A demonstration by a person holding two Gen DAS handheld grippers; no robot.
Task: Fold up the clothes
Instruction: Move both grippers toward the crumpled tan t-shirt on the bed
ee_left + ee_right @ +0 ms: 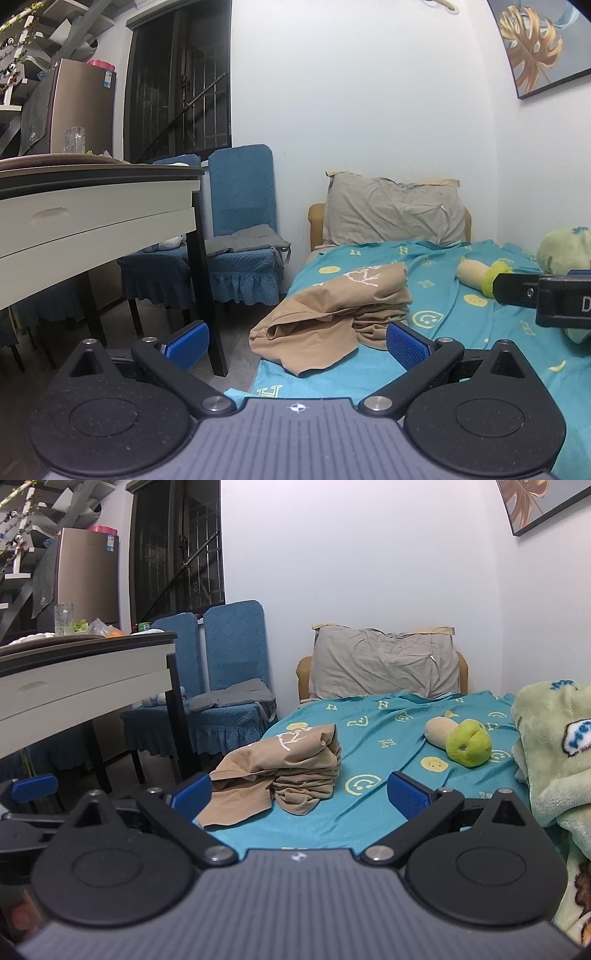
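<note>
1. State of my claws: my left claw (297, 341) stands fully open, blue pads spread wide, with nothing between them. My right claw (299, 794) is likewise fully open and empty.

2. Location of the task's thing: the tan cotton garment with a white printed motif (332, 306) lies in a rumpled, partly folded heap on the turquoise bed sheet with yellow smiley faces (461, 321). It sits at the bed's left edge, and one loose flap appears to hang over that edge toward the floor.

3. Governing relation: in the left wrist view the garment lies directly ahead of my left claw, just beyond the pads and centred between them. In the right wrist view the same garment (280, 771) lies ahead and to the left of centre, toward my left pad.

4. Long axis: the heap appears to run from the near-left loose flap to the far-right stacked folds.

5. Judgement: my left claw is the nearer. The near flap is its likely first grasp; my right claw would need to shift left to reach the stacked end.

6. Not involved: the green and beige plush toy (461, 744) lies well apart to the right.
</note>
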